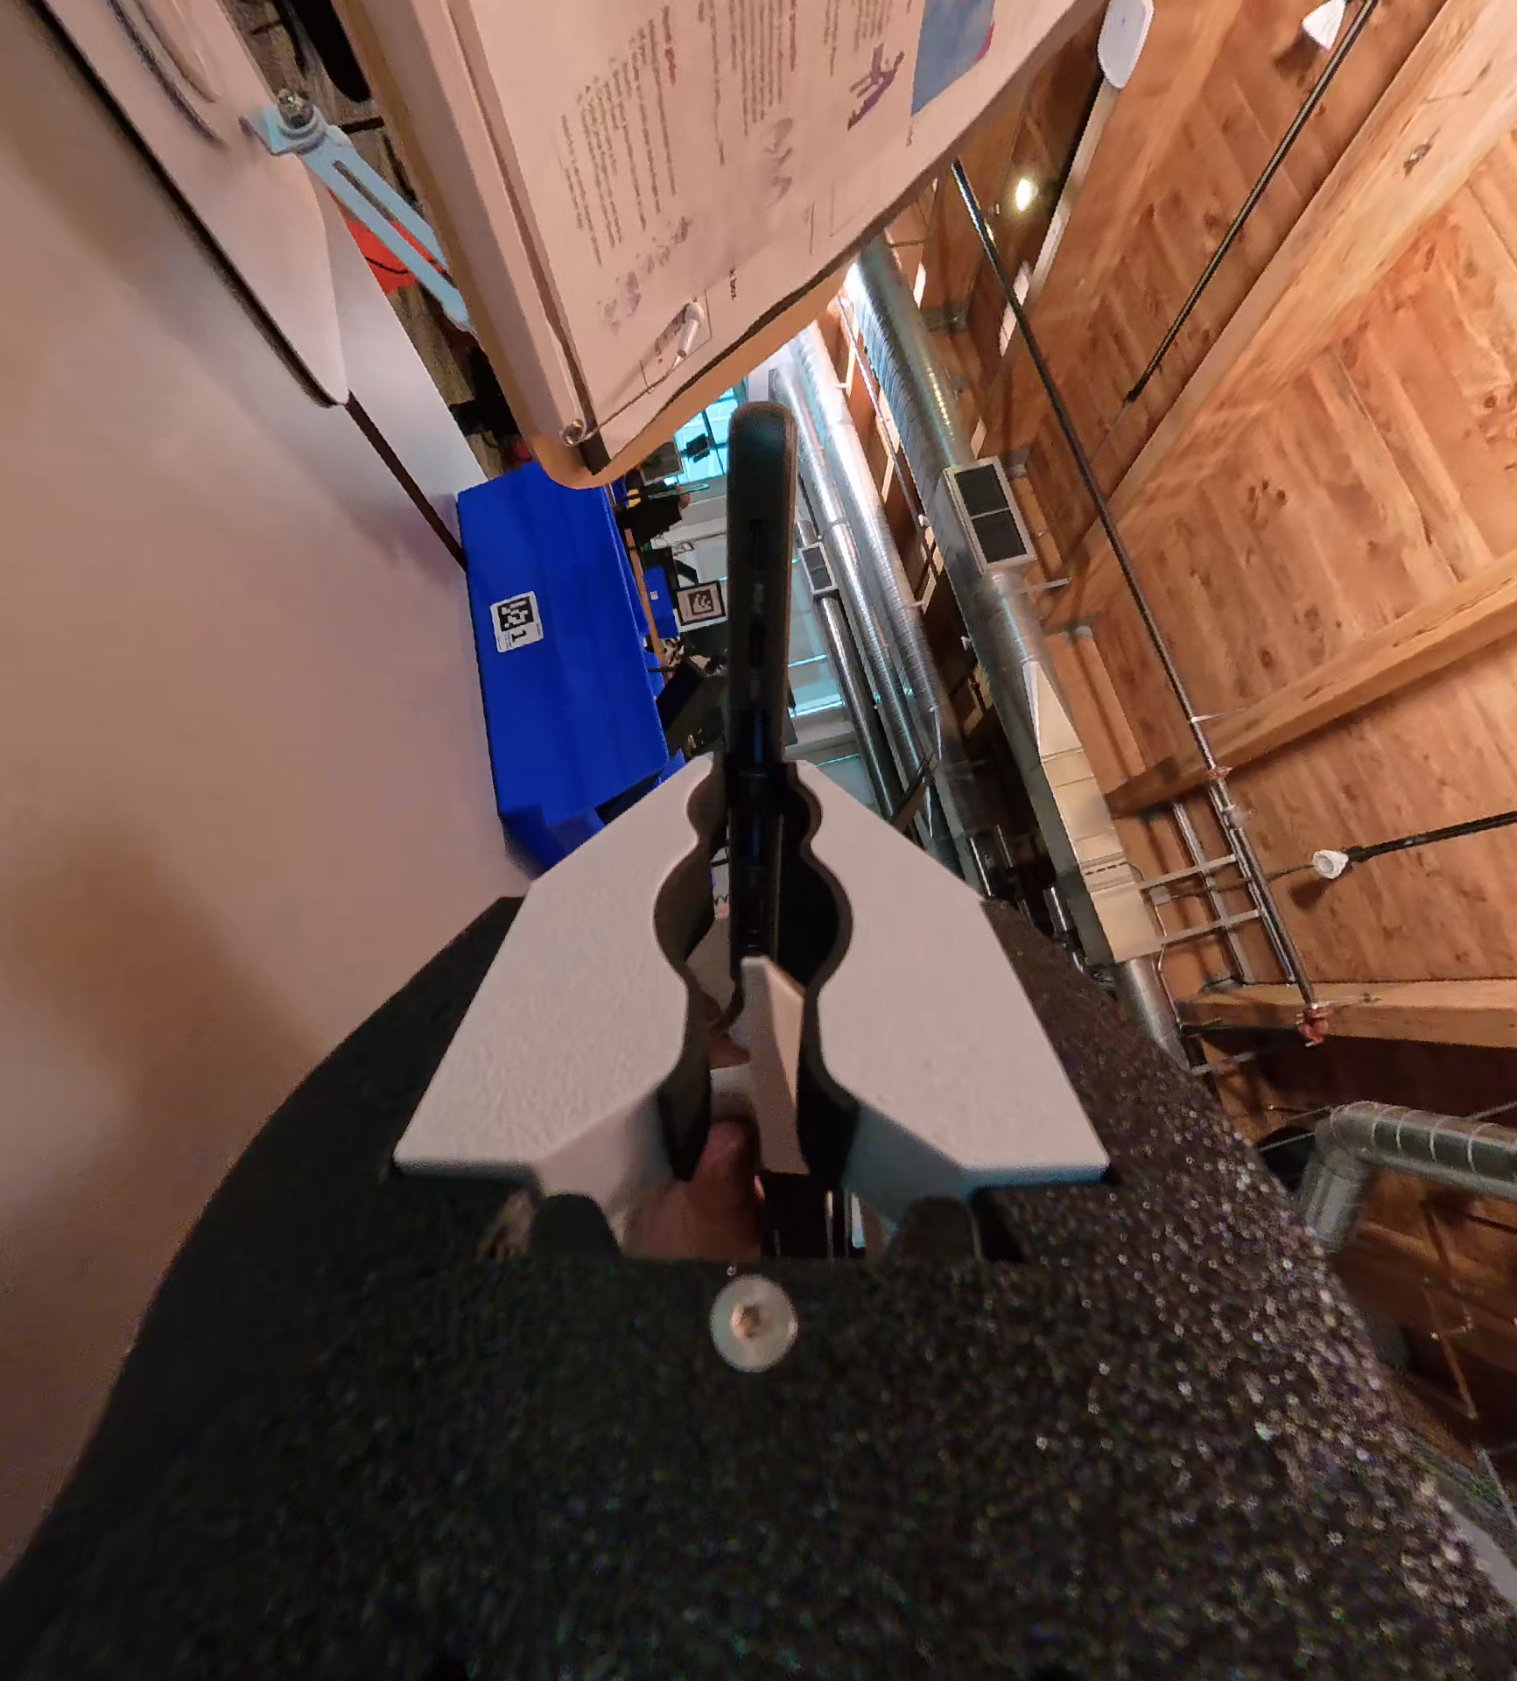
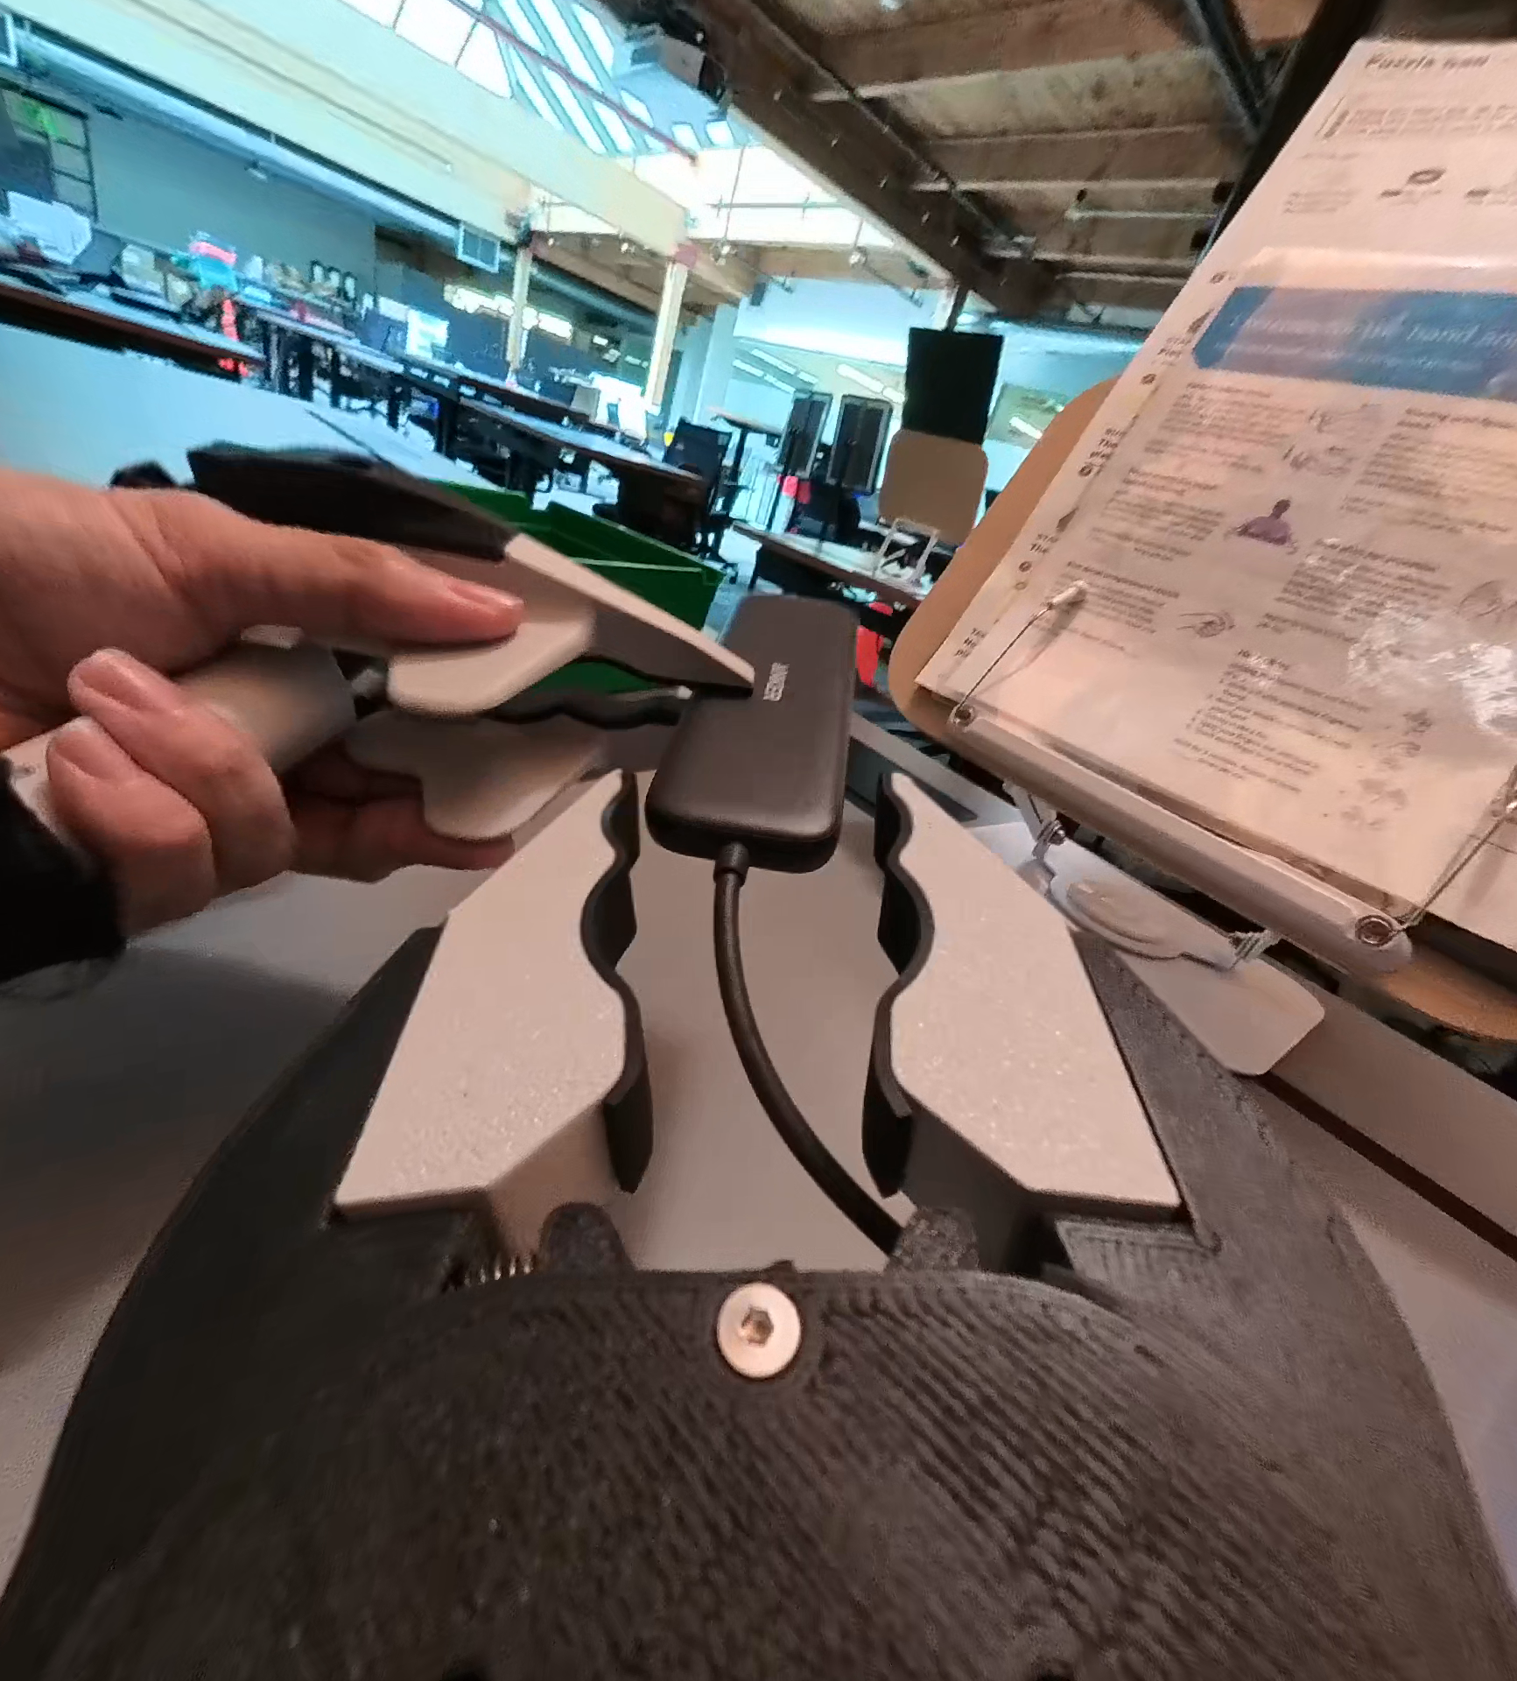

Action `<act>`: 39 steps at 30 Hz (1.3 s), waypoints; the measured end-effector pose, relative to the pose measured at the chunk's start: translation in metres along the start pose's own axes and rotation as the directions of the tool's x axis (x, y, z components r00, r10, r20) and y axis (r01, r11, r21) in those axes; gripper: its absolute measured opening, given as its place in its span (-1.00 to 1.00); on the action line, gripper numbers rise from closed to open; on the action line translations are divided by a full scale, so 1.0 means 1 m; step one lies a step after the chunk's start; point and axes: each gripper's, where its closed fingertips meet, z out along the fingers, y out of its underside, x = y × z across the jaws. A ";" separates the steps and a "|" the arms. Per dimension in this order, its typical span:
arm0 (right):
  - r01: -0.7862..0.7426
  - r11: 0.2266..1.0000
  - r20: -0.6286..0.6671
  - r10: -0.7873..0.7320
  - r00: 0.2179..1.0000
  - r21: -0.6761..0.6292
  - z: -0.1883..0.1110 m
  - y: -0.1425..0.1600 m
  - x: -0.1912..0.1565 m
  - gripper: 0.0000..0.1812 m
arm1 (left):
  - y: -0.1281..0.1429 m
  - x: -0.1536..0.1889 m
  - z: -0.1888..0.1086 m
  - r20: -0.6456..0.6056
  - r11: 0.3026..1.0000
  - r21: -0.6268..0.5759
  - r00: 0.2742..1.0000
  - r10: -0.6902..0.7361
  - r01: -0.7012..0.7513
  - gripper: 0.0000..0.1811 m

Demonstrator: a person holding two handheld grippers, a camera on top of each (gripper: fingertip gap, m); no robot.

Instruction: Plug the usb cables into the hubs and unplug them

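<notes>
A black USB hub [image 2: 773, 728] is held off the white table [image 2: 736, 1137], clamped at its left edge by my left gripper [image 2: 682, 691], which a hand [image 2: 191, 637] holds. In the left wrist view the hub [image 1: 759, 591] shows edge-on, its ports facing the camera, between the shut fingers of my left gripper [image 1: 759, 773]. My right gripper [image 2: 754, 800] is open and empty, its fingertips on either side of the hub's near end without touching it. The hub's own black cable [image 2: 754, 1001] hangs down between the right fingers. No separate USB cable shows.
A document stand with printed sheets [image 2: 1282, 546] leans close on the right, and also shows above the left gripper [image 1: 691, 182]. A green bin [image 2: 609, 555] sits behind the hub. A blue bin [image 1: 563, 655] stands on the table [image 1: 145, 637] past the left gripper.
</notes>
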 end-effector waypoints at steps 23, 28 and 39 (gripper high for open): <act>-0.120 0.992 0.009 0.120 0.993 0.039 0.000 0.003 0.005 -0.53 | 0.003 0.003 0.008 -0.010 0.999 0.009 0.999 -0.039 0.039 -0.90; -0.161 0.986 0.019 0.161 0.987 0.044 -0.001 -0.003 0.008 -0.52 | 0.003 0.009 0.010 0.003 0.998 -0.031 0.998 0.058 -0.058 -0.89; -0.566 0.810 0.118 0.553 0.825 0.154 -0.017 -0.013 0.042 -0.52 | -0.040 0.058 -0.051 0.149 0.772 0.001 0.764 0.628 -0.635 -0.71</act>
